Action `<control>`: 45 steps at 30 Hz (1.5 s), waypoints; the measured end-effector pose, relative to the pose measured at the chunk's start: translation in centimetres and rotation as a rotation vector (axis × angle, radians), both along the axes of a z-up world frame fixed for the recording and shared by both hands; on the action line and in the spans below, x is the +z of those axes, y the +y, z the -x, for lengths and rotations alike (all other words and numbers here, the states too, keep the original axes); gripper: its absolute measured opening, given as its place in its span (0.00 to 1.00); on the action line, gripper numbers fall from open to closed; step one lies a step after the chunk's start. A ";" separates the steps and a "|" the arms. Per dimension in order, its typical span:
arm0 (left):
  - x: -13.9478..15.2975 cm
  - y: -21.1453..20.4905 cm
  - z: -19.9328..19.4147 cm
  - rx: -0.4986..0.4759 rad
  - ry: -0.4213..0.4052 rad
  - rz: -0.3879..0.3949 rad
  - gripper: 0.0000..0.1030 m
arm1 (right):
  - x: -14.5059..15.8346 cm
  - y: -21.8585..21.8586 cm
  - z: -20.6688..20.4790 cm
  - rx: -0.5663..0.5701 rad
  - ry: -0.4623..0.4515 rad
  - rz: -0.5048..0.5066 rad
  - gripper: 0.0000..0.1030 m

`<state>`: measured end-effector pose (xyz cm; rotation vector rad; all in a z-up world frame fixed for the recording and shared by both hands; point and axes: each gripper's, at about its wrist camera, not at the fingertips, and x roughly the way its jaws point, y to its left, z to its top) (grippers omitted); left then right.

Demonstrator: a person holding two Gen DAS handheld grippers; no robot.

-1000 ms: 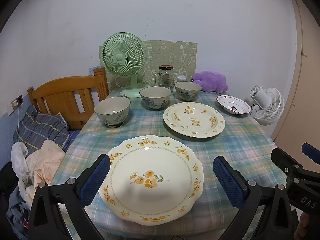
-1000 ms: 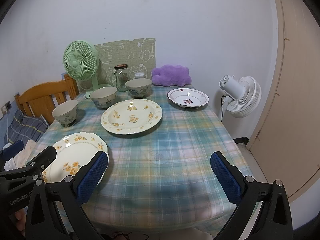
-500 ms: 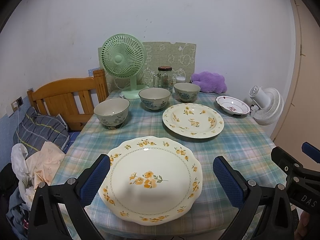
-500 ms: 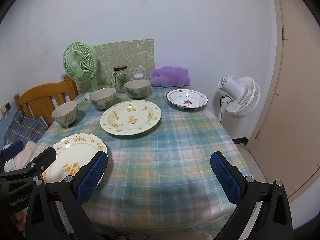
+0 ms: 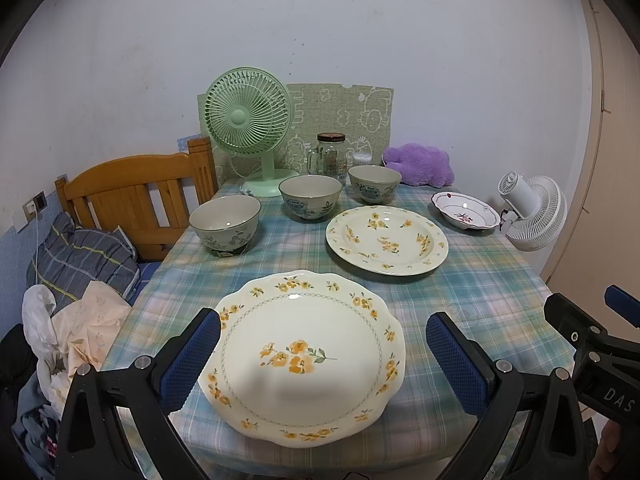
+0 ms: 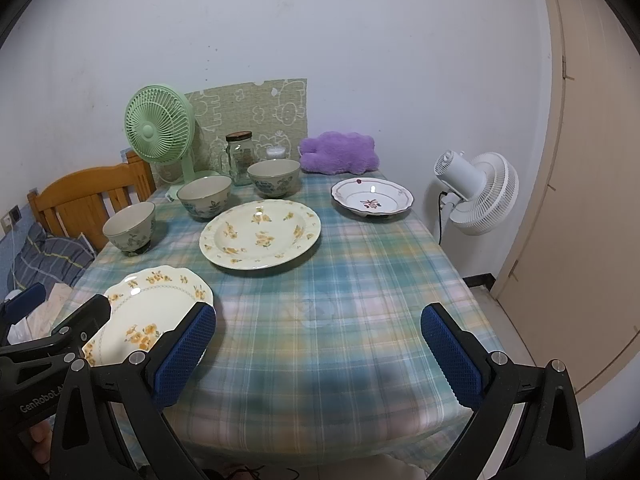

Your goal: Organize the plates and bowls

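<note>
The wavy-edged plate lies flat at the near edge of the tabletop, right in front of the left gripper, whose jaws are wide open, holding nothing. The right gripper (open and empty too) faces bare cloth, so the left one is nearer.

Bowls behind plates

Both tools are showing the same build: the left gripper is wearing black angular arms tipped with blue, fine-gridded pads, and silver screws are glinting at the joints. The right gripper is matching it, blue pads on black. White lettering is reading "GenRobot" on one black body and "DAS" on the other.
</note>
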<state>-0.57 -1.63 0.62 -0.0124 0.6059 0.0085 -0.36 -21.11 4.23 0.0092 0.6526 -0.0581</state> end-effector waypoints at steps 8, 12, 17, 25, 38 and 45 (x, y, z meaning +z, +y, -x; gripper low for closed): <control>0.0 0.0 0.0 0.000 -0.001 0.001 1.00 | 0.0 -0.1 0.0 0.001 -0.002 0.001 1.00; 0.0 0.0 0.0 0.000 -0.001 0.001 1.00 | 0.0 0.0 0.0 0.000 -0.002 0.001 1.00; 0.0 0.2 0.2 0.002 -0.001 0.003 1.00 | 0.1 0.1 0.1 0.002 -0.004 0.002 1.00; 0.2 1.0 0.1 -0.002 0.006 0.003 1.00 | 0.6 1.3 -0.1 0.002 0.002 -0.010 1.00; -0.1 4.8 -3.6 -0.003 0.067 -0.004 0.98 | 0.3 5.2 -3.6 0.006 0.048 -0.031 1.00; -1.8 6.8 -6.6 -0.007 0.147 -0.001 0.95 | -1.4 7.6 -6.4 0.003 0.112 -0.033 0.99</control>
